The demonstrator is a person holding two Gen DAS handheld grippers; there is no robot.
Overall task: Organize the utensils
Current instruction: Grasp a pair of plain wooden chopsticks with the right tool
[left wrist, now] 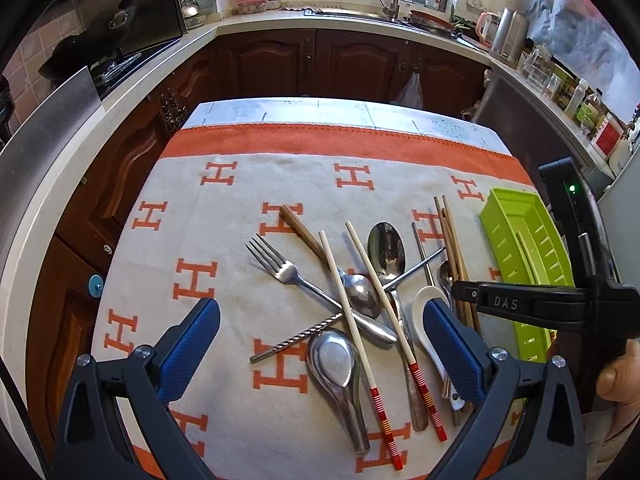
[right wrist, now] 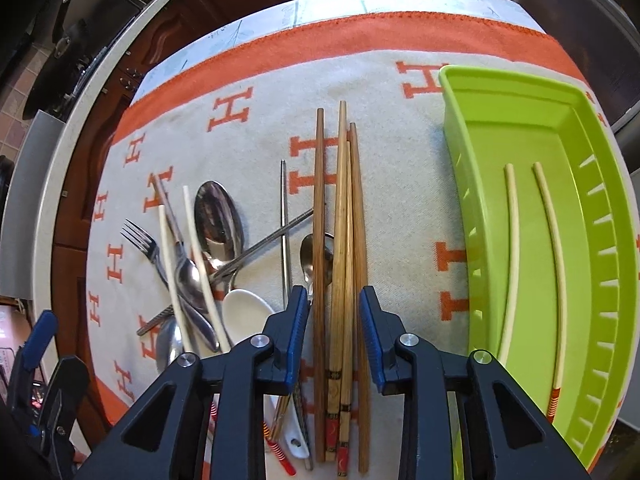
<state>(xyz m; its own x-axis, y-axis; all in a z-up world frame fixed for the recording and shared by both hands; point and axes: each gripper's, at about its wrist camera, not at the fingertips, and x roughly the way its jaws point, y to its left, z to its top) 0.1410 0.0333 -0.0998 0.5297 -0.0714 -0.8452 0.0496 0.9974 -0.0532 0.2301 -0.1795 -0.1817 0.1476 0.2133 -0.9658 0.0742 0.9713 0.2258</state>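
We see right gripper fingers straddling 4 wooden chopsticks at center frame, not clenched; left gripper fingers spread wide, released.

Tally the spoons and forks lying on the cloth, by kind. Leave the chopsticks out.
Metal spoons: 4
White ceramic spoon: 1
Fork: 1
Total: 6

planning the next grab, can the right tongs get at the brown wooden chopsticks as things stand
Probably yes: the right tongs straddle the brown wooden chopsticks, jaws apart, nothing lying over them. A small spoon beneath the leftmost one might get nudged.
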